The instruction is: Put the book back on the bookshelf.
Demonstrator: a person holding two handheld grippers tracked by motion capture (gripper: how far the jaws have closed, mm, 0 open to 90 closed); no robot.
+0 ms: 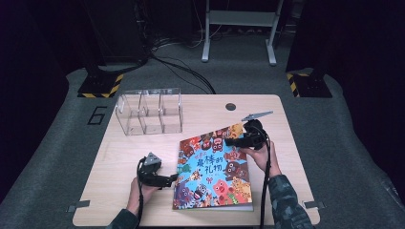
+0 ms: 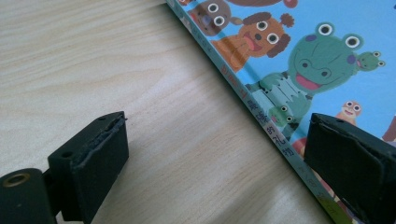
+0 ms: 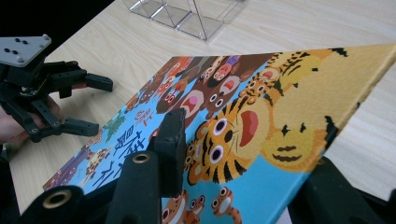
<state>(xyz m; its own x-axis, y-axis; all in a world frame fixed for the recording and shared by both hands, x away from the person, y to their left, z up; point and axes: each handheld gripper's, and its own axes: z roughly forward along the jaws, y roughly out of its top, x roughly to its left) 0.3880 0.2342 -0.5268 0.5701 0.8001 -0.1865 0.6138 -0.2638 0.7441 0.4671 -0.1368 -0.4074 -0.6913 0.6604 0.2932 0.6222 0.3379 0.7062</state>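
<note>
A colourful picture book [image 1: 215, 167] with cartoon animals on a blue cover lies on the wooden table [image 1: 114, 162]. Its far right corner is raised off the surface. My right gripper [image 1: 235, 140] is shut on that raised corner; in the right gripper view the book [image 3: 243, 121] sits tilted between the two jaws of the gripper [image 3: 247, 144]. My left gripper [image 1: 173, 180] stands open at the book's left edge. In the left gripper view, one jaw of the gripper [image 2: 217, 123] hangs over bare wood and the other over the cover [image 2: 299, 56]. The left gripper [image 3: 102, 106] also shows in the right gripper view.
A clear plastic organiser [image 1: 149, 111] with several compartments stands at the table's back left, also seen as the organiser [image 3: 187, 14] in the right gripper view. A small round hole [image 1: 230, 106] sits near the back edge. Bare wood lies left of the book.
</note>
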